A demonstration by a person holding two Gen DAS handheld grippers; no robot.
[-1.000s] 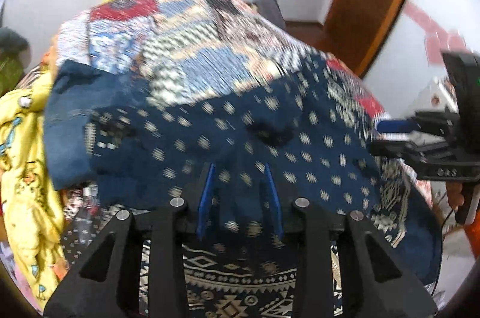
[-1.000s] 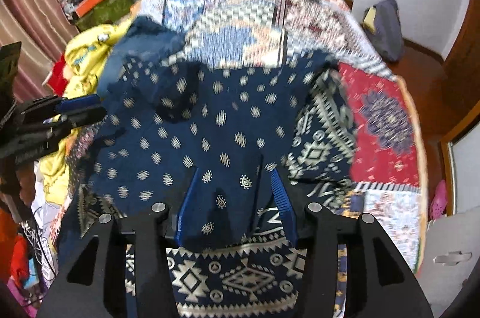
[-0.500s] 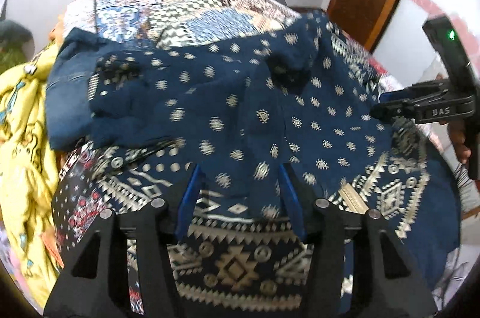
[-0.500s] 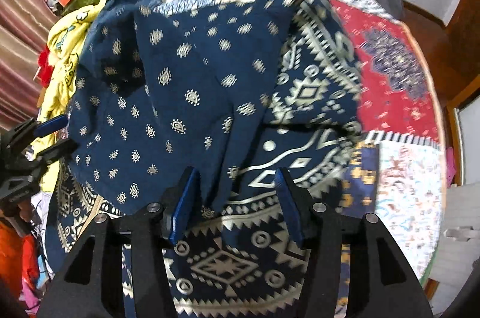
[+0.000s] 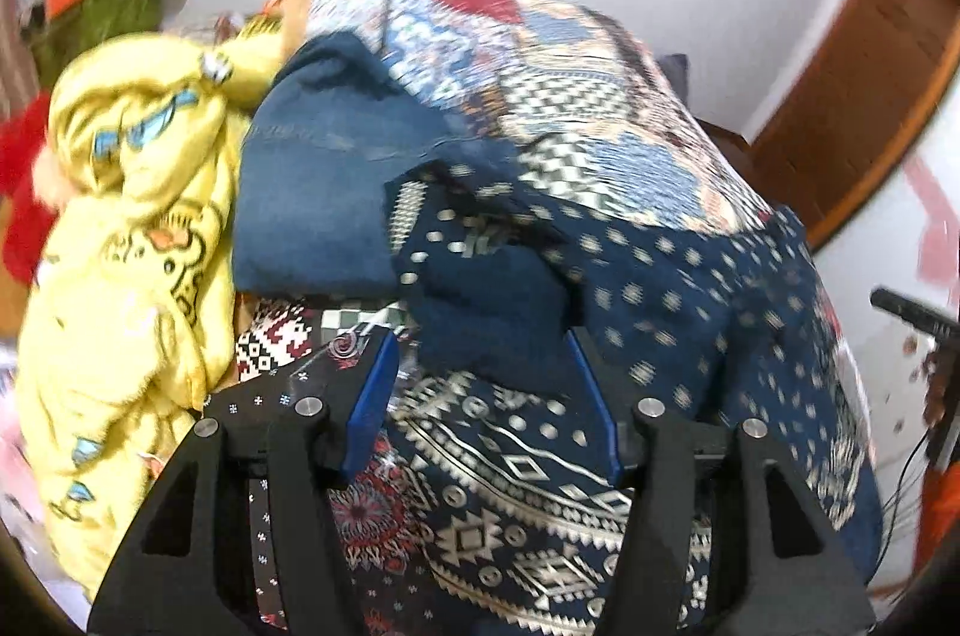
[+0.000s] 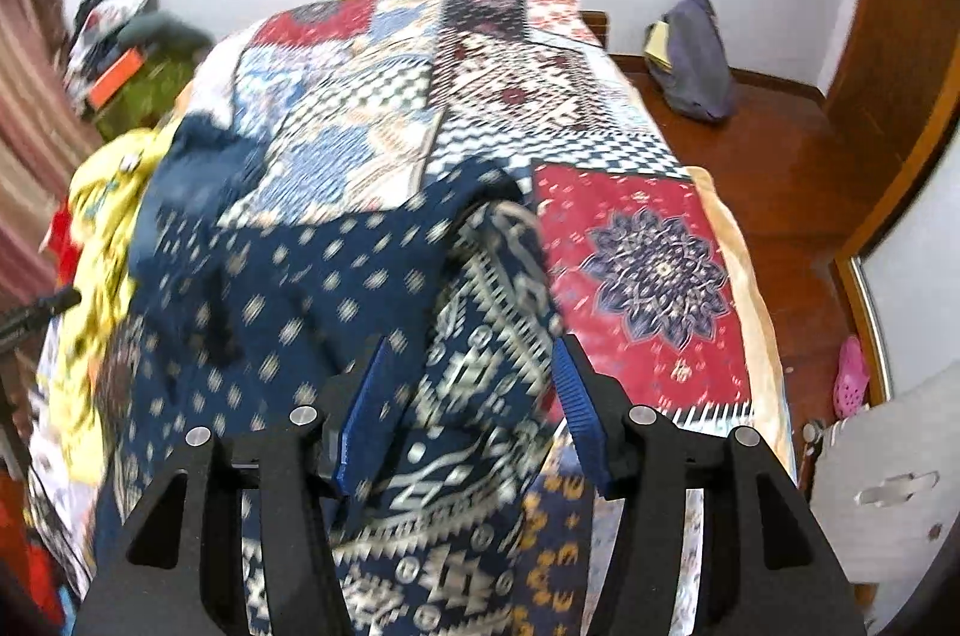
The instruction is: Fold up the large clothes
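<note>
A navy garment [image 5: 660, 288] with cream dots and a geometric border lies folded over itself on the patchwork bedspread [image 5: 576, 108]. My left gripper [image 5: 479, 336] hovers over its left folded corner. Its jaws are opening, and the cloth lies under the blue pads [image 5: 369, 396] without being pinched. In the right wrist view the same garment [image 6: 312, 288] shows, and my right gripper [image 6: 471, 342] hangs above its patterned right edge, jaws opening, gripping nothing. The tip of the other gripper shows at the far edge of each view, the right gripper [image 5: 912, 312] and the left gripper [image 6: 36, 312].
A blue denim piece [image 5: 318, 192] and a crumpled yellow printed cloth [image 5: 132, 216] lie left of the garment. A red bedspread panel [image 6: 648, 264] lies to its right. A grey bag [image 6: 690, 60] and a pink shoe [image 6: 852, 378] sit on the wooden floor beside a door [image 5: 870, 96].
Both grippers had the garment's edge between their fingers, laid it over the lower half and let go. Their jaws widened. The left has swung to the left corner, the right toward the right edge.
</note>
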